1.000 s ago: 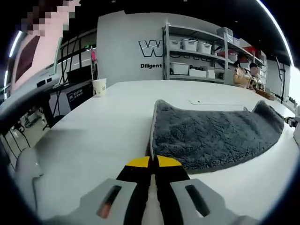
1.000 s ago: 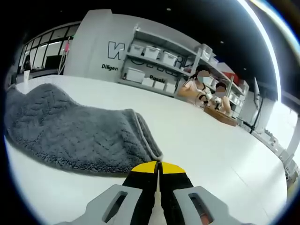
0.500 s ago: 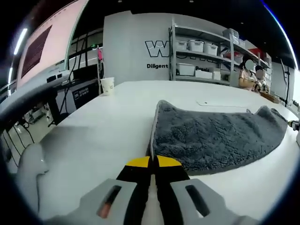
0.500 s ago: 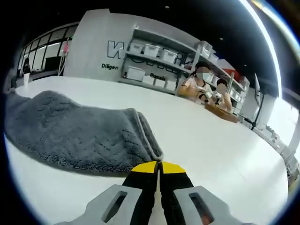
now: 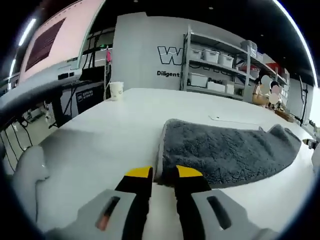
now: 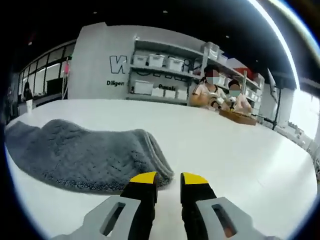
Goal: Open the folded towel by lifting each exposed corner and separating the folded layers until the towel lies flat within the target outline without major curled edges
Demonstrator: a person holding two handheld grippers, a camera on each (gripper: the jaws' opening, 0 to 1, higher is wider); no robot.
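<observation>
Grey fluffy towel [image 5: 225, 152] lies bunched on the smooth white table [image 5: 110, 130]; left gripper [image 5: 164, 172] and right gripper [image 6: 169, 177] stand slightly parted, holding nothing.

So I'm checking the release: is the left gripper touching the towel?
Cannot tell. In the left gripper view the left gripper is open, the towel corner between its tips; no clear gap or contact.

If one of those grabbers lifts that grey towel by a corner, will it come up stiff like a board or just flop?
Probably flop: the towel sags in soft humps and its folded edge is rounded, not creased. Its thick pile suggests some weight, so the rest would likely drag on the table. The fuzzy surface should grip well rather than slip.
</observation>
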